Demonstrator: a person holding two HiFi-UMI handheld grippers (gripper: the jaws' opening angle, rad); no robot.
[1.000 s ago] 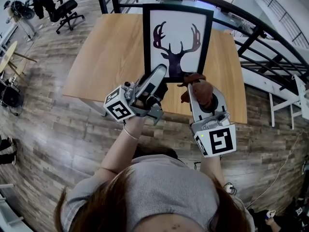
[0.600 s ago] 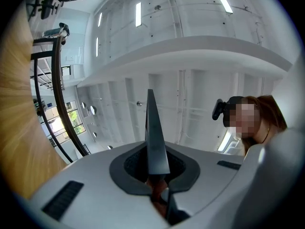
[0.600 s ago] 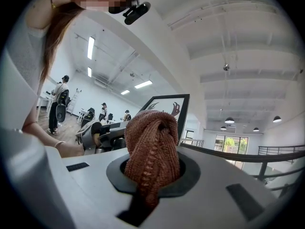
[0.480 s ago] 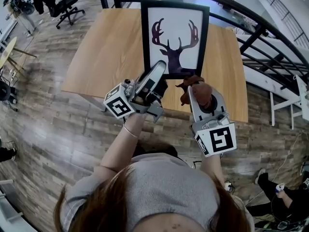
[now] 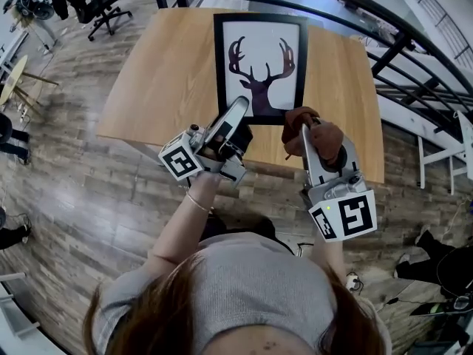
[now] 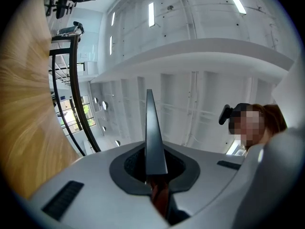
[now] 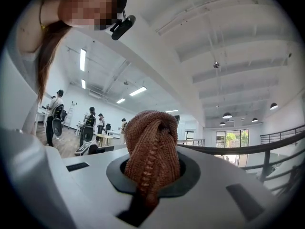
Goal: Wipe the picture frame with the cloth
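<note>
- My left gripper (image 5: 238,109) is clamped on the lower left part of the picture frame (image 5: 260,28). In the left gripper view the jaws stand almost together, and the frame's thin dark edge rises straight out from between them.
- The frame has a black rim and a deer silhouette on white. It lies over the middle of the wooden table (image 5: 162,72), with its long sides running away from me. I cannot tell whether its far end rests on the tabletop.
- My right gripper (image 5: 306,128) is closed on the brown cloth (image 5: 324,135). The right gripper view shows the knitted cloth bunched and pinched between the jaws, bulging out in front of them.
- In the head view the cloth is just beside the frame's lower right corner, at the bottom rim. I cannot tell whether it touches.
- Both grippers are over the near edge of the table, the left one angled toward the frame.
- A black railing (image 5: 384,43) curves behind the table, and an office chair (image 5: 103,9) stands on the plank floor (image 5: 74,198) at far left.
</note>
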